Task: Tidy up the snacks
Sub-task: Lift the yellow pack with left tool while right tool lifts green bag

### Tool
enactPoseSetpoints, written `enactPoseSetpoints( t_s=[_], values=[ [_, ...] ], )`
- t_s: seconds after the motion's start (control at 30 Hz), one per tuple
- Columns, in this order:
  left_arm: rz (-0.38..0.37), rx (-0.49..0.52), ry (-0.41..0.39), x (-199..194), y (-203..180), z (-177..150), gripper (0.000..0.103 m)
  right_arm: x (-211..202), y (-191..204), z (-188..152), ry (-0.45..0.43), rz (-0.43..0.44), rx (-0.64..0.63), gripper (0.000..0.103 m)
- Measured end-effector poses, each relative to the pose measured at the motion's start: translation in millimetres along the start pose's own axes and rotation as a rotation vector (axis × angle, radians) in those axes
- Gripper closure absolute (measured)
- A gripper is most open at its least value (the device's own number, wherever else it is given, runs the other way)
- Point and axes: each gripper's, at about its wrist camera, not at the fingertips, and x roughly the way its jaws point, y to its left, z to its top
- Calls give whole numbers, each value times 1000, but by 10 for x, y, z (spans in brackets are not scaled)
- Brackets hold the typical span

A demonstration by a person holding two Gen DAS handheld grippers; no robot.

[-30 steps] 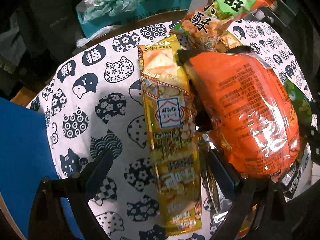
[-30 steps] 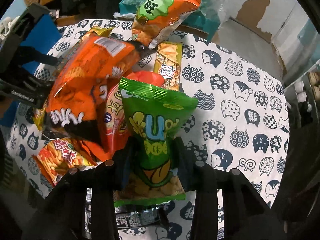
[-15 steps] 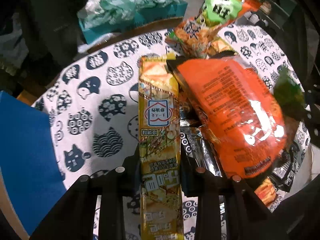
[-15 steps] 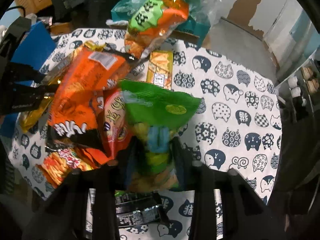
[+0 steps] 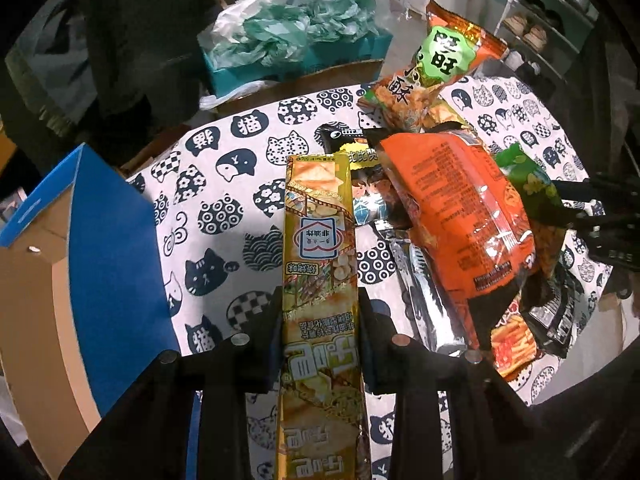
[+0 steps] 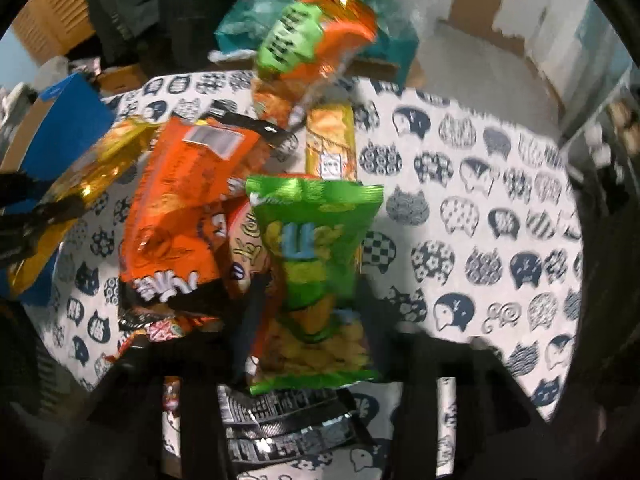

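Note:
My left gripper point(image 5: 320, 320) is shut on a long yellow snack pack point(image 5: 318, 216) and holds it above the cat-print tablecloth point(image 5: 224, 184). The pack points away from me, between the blue box and the snack pile. In the right wrist view this pack point(image 6: 100, 160) shows as gold foil at the left. My right gripper point(image 6: 310, 316) is over the pile and its jaws are opening. A green snack bag point(image 6: 316, 240) stands between the fingers, and the pads look clear of its narrow waist. A large orange bag point(image 6: 184, 200) lies just left of the green bag.
An open blue cardboard box point(image 5: 100, 240) stands at the table's left edge. An orange-and-green bag point(image 5: 440, 68) sits at the far side, in front of a teal box of plastic bags point(image 5: 296, 40). Black point(image 5: 352, 140), silver point(image 5: 424, 280) and fries point(image 5: 512, 344) packs lie under the pile.
The left jaws closed on the yellow pack and lifted it toward the blue box. The right jaws, tight on the green bag before, have spread apart. The right view is now blurred.

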Motion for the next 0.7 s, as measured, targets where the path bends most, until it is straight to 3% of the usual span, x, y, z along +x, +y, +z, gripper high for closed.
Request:
enactPoseSetpoints(
  t_s=[0.17,0.23,0.3,0.47,0.7],
  values=[
    [1,-6,-9,-44,65,-48,71,213,-71,20,28,-10,14,48],
    [-1,-12,-15,-70,103,-58,71,281,-86,27,45,27,35,60],
    [1,-14,-26,-109,135,-61,71,299,-40,27,47,13,17,62],
    [13,-20,-48,-219,219,-83,71,198,67,51,39,-50,-19,67],
    [24,-33,-97,-483,309,-111,71,-150,152,131,-39,-93,-13,67]
  ],
)
